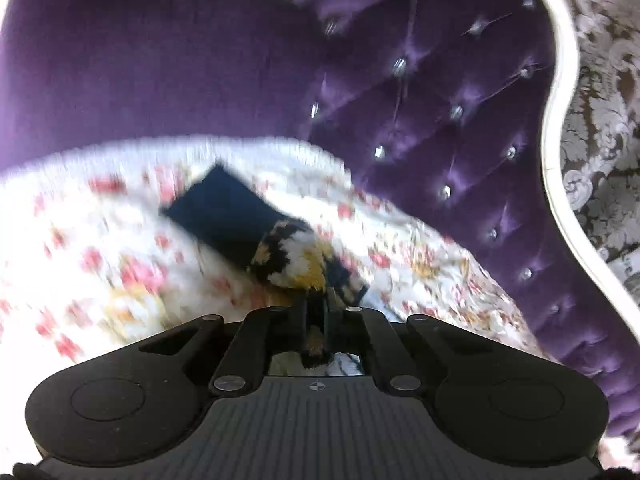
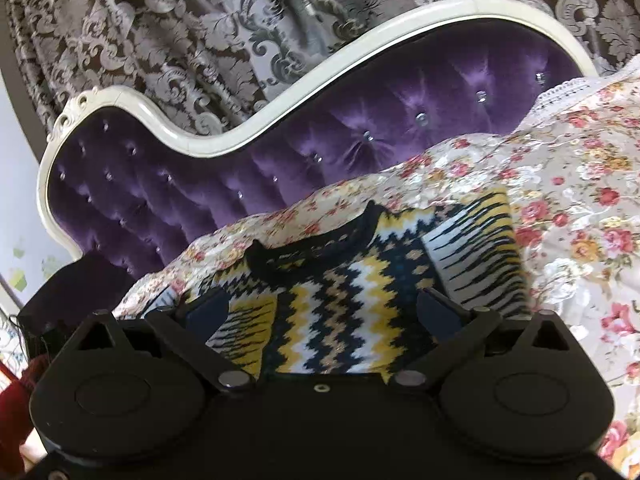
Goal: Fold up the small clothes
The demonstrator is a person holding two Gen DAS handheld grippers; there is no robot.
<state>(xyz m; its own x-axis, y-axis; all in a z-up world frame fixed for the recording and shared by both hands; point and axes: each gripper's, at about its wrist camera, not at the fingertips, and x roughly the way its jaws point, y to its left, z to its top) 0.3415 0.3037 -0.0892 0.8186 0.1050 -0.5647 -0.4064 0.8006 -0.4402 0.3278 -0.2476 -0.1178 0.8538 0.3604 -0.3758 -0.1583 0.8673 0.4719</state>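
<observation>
Nearest in the left wrist view, the left gripper (image 1: 316, 304) has its two black fingers drawn tight together, pinching a bunched fold of the knitted sweater (image 1: 290, 258); the yellow, white and black zigzag knit bulges just ahead of the tips and shows again in the narrow slot between the fingers; past that bunch a dark navy panel (image 1: 224, 208) lies flat on the flowered bedspread (image 1: 100, 248), which is blurred in this view; whether the panel is part of the same garment cannot be told; beyond the spread rises the tufted purple velvet headboard (image 1: 460, 120) with its shiny buttons, edged by a curved white frame (image 1: 560, 120), and behind that a brown and silver damask curtain (image 1: 600, 60)

In the right wrist view the right gripper (image 2: 324, 308) stands spread wide, its blue-padded fingers (image 2: 438, 312) far apart and closed on nothing; the sweater (image 2: 340, 300) lies flat on the bedspread (image 2: 560, 200) between and beyond them, its dark round neckline (image 2: 316, 240) toward the headboard and one striped sleeve (image 2: 476, 252) folded in beside the right-hand pad; the pads hover over the knit near its lower part, though whether they touch it cannot be told; farther off are the headboard (image 2: 360, 120) and its white frame (image 2: 280, 96), then the curtain (image 2: 200, 20)
</observation>
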